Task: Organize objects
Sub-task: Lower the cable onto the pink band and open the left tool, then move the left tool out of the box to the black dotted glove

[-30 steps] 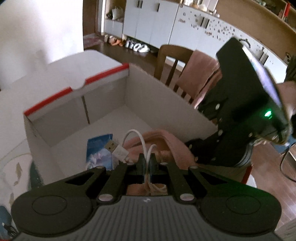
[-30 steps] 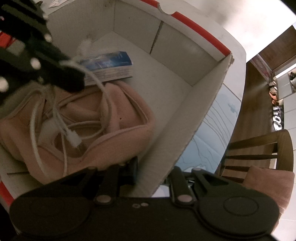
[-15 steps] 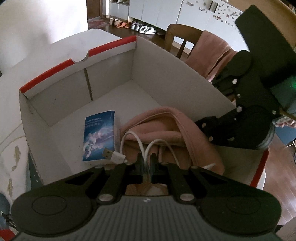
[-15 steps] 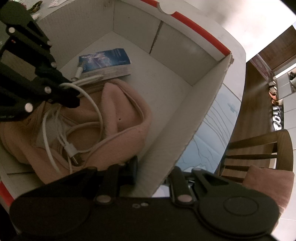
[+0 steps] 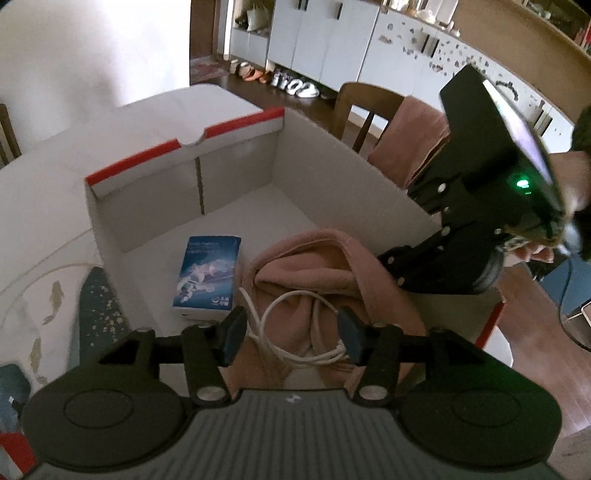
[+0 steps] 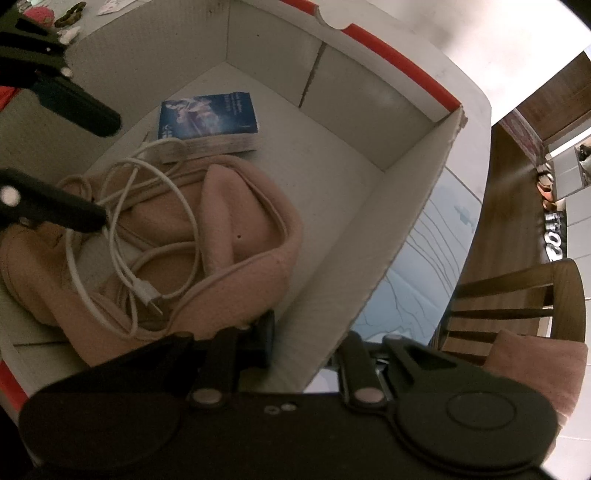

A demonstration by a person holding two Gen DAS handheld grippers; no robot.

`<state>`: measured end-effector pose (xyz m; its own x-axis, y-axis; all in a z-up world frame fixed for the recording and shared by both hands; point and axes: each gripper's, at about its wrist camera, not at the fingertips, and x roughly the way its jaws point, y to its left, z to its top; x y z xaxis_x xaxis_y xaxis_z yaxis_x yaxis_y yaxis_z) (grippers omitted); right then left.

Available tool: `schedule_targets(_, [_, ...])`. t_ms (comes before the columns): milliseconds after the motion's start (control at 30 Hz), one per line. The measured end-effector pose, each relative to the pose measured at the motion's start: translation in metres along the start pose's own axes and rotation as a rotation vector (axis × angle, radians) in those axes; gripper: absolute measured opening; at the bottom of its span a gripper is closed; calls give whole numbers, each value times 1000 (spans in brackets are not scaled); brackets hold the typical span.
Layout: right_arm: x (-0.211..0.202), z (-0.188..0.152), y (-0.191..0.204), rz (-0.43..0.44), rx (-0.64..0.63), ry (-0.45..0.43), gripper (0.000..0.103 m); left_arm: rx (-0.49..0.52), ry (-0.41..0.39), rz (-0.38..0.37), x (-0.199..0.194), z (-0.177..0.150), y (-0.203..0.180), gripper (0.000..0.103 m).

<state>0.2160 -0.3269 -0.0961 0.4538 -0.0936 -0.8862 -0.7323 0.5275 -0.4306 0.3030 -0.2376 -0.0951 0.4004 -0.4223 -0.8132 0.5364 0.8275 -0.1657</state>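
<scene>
A white cardboard box [image 5: 354, 177] with red-edged flaps holds a pink cloth [image 5: 314, 258], a blue booklet [image 5: 208, 273] and a white USB cable [image 5: 295, 332]. The cable lies loose on the cloth [image 6: 236, 229], also in the right wrist view [image 6: 147, 236]. My left gripper [image 5: 290, 334] is open just above the cable, holding nothing. My right gripper [image 6: 306, 343] straddles the box's right wall [image 6: 388, 240], one finger inside and one outside; the jaws look closed on the wall. The booklet [image 6: 208, 118] lies flat behind the cloth.
The box stands on a white table [image 5: 48, 206] with a patterned mat [image 5: 99, 314]. A wooden chair [image 5: 369, 107] draped with pink fabric stands beyond the box, also in the right wrist view [image 6: 517, 302]. Small items [image 6: 48, 14] lie at the table's far left.
My left gripper has opened and let go of the white cable, which now lies on the pink cloth. The left gripper has risen slightly. The right gripper has not moved.
</scene>
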Motion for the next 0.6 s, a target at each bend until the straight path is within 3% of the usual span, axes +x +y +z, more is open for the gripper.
schedule_targets(300, [-1, -1, -1, 1, -8, -9, 15, -49, -116, 7, -53, -9, 8, 53])
schedule_targets(600, [-1, 0, -2, -5, -22, -9, 15, -122, -170, 59, -96, -33, 27, 53])
